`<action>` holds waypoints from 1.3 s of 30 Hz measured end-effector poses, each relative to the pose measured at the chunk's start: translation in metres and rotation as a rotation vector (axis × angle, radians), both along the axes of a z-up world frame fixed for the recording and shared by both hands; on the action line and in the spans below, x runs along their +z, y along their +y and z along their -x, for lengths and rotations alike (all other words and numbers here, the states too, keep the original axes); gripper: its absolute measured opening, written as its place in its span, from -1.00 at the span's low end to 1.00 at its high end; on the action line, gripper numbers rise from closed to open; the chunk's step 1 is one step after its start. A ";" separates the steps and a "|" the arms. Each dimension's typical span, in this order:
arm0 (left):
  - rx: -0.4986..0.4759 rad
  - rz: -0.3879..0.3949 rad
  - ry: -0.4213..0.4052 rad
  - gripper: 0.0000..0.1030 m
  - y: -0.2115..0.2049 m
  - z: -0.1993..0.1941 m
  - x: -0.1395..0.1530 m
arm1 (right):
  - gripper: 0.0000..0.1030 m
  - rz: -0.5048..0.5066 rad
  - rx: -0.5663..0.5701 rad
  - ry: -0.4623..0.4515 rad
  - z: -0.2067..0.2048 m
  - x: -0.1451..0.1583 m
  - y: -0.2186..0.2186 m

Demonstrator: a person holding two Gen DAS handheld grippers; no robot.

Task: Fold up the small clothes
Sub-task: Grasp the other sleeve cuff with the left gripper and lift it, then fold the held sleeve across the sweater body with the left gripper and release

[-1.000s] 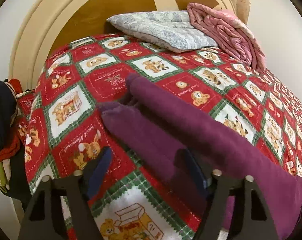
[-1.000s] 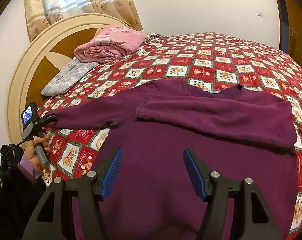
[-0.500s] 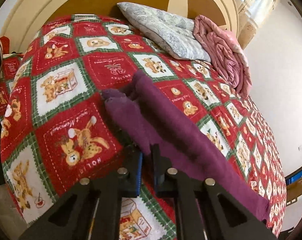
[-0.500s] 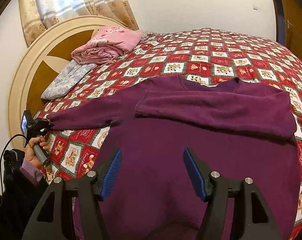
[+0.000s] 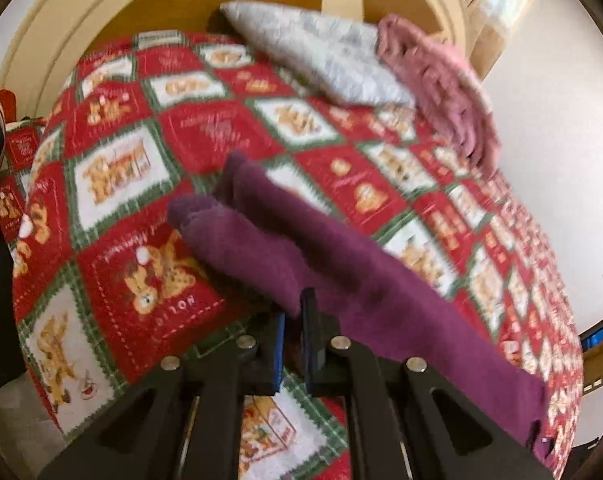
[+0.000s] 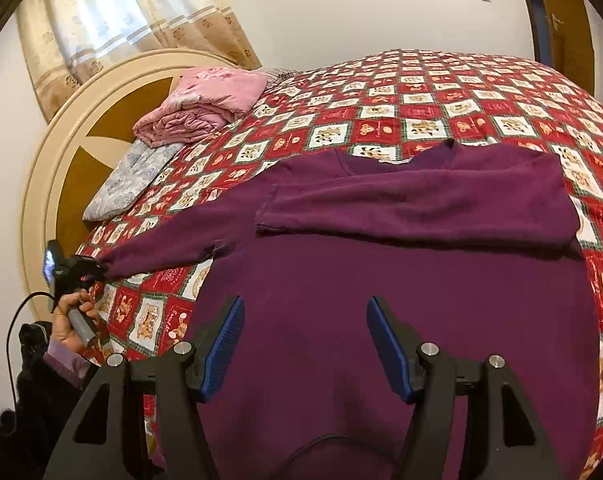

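Purple knit sweater [image 6: 341, 300] spread flat on red teddy-bear patchwork quilt [image 6: 481, 92]; one sleeve folded across chest, other sleeve [image 5: 285, 248] outstretched, unfolded. Left gripper [image 5: 293, 320] clamped on that sleeve near cuff. Right gripper [image 6: 305, 344] apart, empty, above hem. Body visible only from right wrist.

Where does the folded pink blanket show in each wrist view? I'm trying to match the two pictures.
Left wrist view: the pink blanket lies upper right, blurred, against the pillow's right end.
Right wrist view: the pink blanket lies upper left, by the headboard.
Shared landmark: the grey patterned pillow touching it in both views.
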State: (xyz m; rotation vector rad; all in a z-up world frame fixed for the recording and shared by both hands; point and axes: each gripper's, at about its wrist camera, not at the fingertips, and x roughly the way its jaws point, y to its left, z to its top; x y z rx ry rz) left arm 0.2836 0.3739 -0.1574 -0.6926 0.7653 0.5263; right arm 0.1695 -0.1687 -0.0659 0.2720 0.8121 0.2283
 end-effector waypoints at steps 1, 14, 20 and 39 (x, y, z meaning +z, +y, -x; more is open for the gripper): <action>0.001 -0.015 -0.002 -0.86 -0.001 -0.002 -0.002 | 0.26 0.002 -0.003 -0.001 0.001 0.000 -0.001; -0.218 -0.291 -0.153 -0.89 -0.091 -0.014 0.081 | 0.26 -0.081 -0.174 0.036 0.000 -0.006 -0.059; -0.522 -0.407 -0.330 -0.89 -0.229 -0.018 0.140 | 0.26 -0.105 -0.249 0.028 0.001 -0.002 -0.090; -1.248 -0.454 -0.285 -0.81 -0.547 0.044 0.065 | 0.26 -0.145 -0.387 0.063 0.022 -0.027 -0.163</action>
